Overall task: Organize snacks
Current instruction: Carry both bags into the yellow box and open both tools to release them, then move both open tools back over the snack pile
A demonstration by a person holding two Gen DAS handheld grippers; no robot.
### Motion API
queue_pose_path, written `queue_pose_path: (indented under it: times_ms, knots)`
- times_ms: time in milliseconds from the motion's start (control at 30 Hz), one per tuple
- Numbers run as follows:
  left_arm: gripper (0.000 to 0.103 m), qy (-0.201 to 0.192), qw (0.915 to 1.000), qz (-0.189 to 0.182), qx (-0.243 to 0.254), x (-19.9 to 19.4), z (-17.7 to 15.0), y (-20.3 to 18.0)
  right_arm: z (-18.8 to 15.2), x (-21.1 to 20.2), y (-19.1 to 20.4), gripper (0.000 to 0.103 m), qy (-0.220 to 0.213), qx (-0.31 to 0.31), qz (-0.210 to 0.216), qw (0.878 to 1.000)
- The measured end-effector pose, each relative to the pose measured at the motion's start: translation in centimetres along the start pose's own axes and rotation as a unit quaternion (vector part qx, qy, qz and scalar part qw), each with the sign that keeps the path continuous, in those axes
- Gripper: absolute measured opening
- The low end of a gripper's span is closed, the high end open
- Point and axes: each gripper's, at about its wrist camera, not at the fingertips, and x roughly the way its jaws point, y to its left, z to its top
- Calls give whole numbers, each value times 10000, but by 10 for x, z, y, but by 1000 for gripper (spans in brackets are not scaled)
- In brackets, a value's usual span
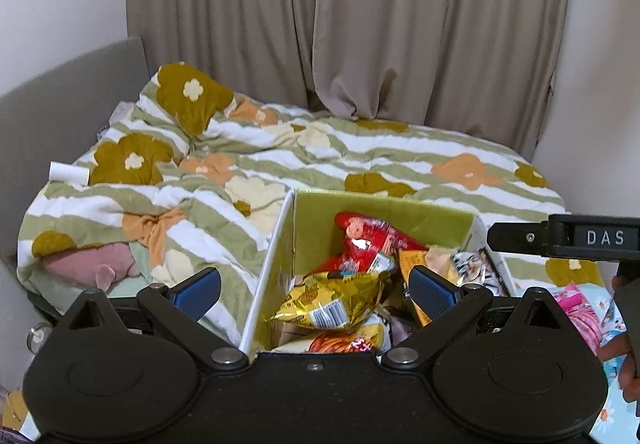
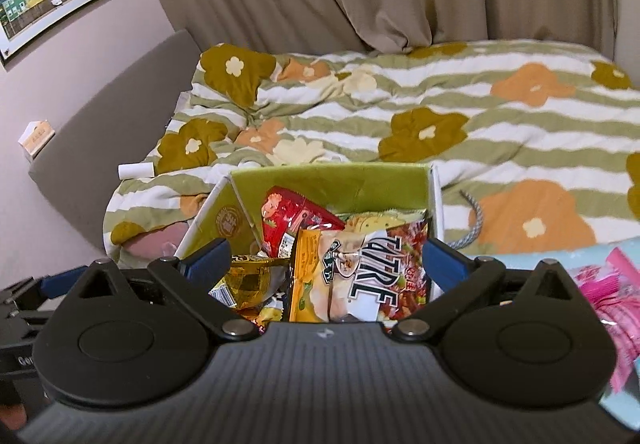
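A green-lined cardboard box (image 1: 384,213) stands on the bed, full of snack bags; it also shows in the right wrist view (image 2: 332,183). Inside lie a red bag (image 1: 368,240), a gold bag (image 1: 332,300) and an orange bag. In the right wrist view I see the red bag (image 2: 288,219), the gold bag (image 2: 248,276) and a white-and-red bag with large black letters (image 2: 376,276). My left gripper (image 1: 316,290) is open and empty over the box's near left side. My right gripper (image 2: 326,264) is open and empty over the box's near edge.
The box rests on a floral striped duvet (image 1: 360,155) on a bed with a grey headboard (image 1: 52,115). Pink packets (image 2: 612,304) lie to the right of the box. A grey cord (image 2: 474,219) lies beside the box. Curtains hang behind the bed.
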Motion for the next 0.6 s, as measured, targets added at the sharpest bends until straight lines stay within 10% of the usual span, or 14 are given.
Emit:
queue_pose_path:
  times_ms: [600]
  knots:
    - [102,-602,9943,-418,774,-42,-9,-39,-33,-103,-2,103,-785,-36,-963,9922]
